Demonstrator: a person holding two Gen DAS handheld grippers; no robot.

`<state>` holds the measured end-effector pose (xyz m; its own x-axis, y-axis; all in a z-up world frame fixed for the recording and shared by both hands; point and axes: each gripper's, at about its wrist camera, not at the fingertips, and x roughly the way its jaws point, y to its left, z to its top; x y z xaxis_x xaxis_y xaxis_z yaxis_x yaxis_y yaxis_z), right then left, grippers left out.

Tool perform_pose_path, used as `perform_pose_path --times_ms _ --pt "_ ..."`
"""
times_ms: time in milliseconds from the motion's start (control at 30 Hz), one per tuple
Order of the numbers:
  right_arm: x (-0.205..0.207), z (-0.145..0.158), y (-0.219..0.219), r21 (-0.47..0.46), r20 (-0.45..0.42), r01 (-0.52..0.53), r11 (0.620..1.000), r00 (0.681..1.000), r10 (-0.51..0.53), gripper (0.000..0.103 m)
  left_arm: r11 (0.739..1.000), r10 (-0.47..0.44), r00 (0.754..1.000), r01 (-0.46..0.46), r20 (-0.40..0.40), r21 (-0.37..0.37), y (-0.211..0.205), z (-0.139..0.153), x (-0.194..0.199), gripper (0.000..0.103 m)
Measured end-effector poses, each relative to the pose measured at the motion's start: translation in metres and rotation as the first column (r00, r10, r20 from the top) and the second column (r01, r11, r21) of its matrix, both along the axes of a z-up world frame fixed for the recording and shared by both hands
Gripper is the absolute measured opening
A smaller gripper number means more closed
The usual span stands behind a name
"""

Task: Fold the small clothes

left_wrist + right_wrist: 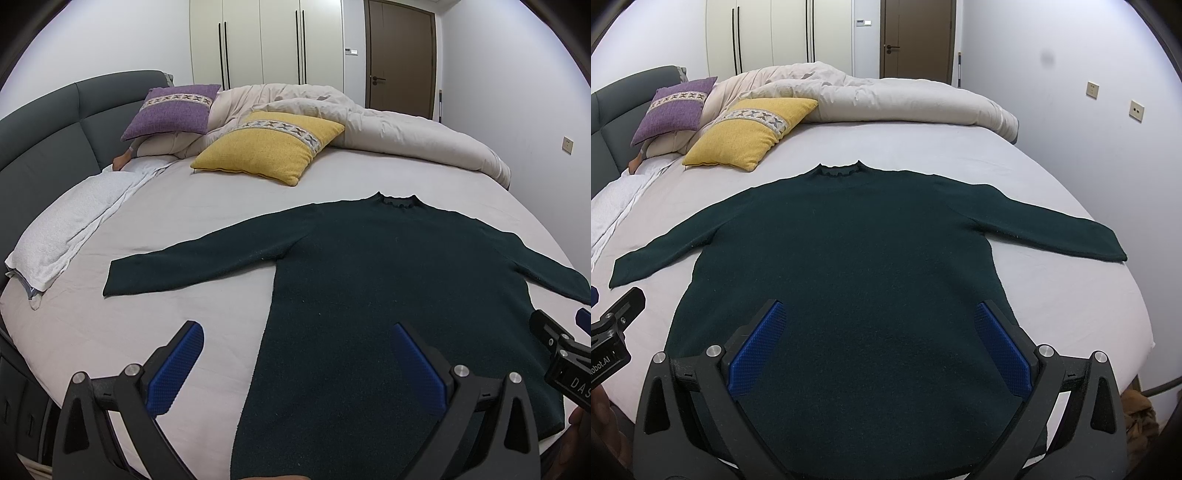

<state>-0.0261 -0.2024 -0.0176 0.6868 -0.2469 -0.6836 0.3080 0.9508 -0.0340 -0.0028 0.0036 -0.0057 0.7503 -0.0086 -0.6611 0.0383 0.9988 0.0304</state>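
Note:
A dark green long-sleeved sweater (pixel 388 280) lies flat on the pale bed sheet (pixel 129 325), collar away from me, both sleeves spread out sideways. It also shows in the right wrist view (pixel 857 251). My left gripper (pixel 297 334) is open and empty above the sweater's lower left edge, its left finger over bare sheet. My right gripper (pixel 879 314) is open and empty above the sweater's lower body. The right gripper's body shows at the right edge of the left wrist view (pixel 561 350).
A yellow cushion (pixel 269 146) and a purple cushion (pixel 170 109) lie near the grey headboard (pixel 44 133). A bunched beige duvet (pixel 388 125) runs along the far side. A white towel (pixel 70 225) lies at the left. Wardrobe and door stand behind.

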Motion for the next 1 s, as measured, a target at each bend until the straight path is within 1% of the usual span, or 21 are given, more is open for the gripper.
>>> perform_pose_path --times_ms 767,867,933,1000 --pt "0.010 -0.011 0.000 0.006 -0.021 -0.008 1.000 1.000 0.008 0.103 1.000 -0.008 1.000 0.008 -0.022 -0.010 -0.005 -0.010 0.000 0.103" --pt "0.011 -0.010 -0.014 0.048 -0.004 -0.008 0.999 1.000 0.009 0.103 0.999 -0.027 0.999 0.025 -0.042 -0.037 -0.009 -0.013 0.004 0.103" --pt "0.010 -0.009 -0.038 0.079 0.021 0.004 0.997 1.000 -0.006 0.103 0.997 -0.044 0.997 0.039 -0.069 -0.069 -0.010 -0.016 0.009 0.103" --pt "0.009 -0.009 -0.067 0.109 0.034 0.023 0.994 0.999 -0.027 0.103 0.988 -0.058 0.990 0.039 -0.129 -0.147 -0.009 -0.024 0.018 0.103"
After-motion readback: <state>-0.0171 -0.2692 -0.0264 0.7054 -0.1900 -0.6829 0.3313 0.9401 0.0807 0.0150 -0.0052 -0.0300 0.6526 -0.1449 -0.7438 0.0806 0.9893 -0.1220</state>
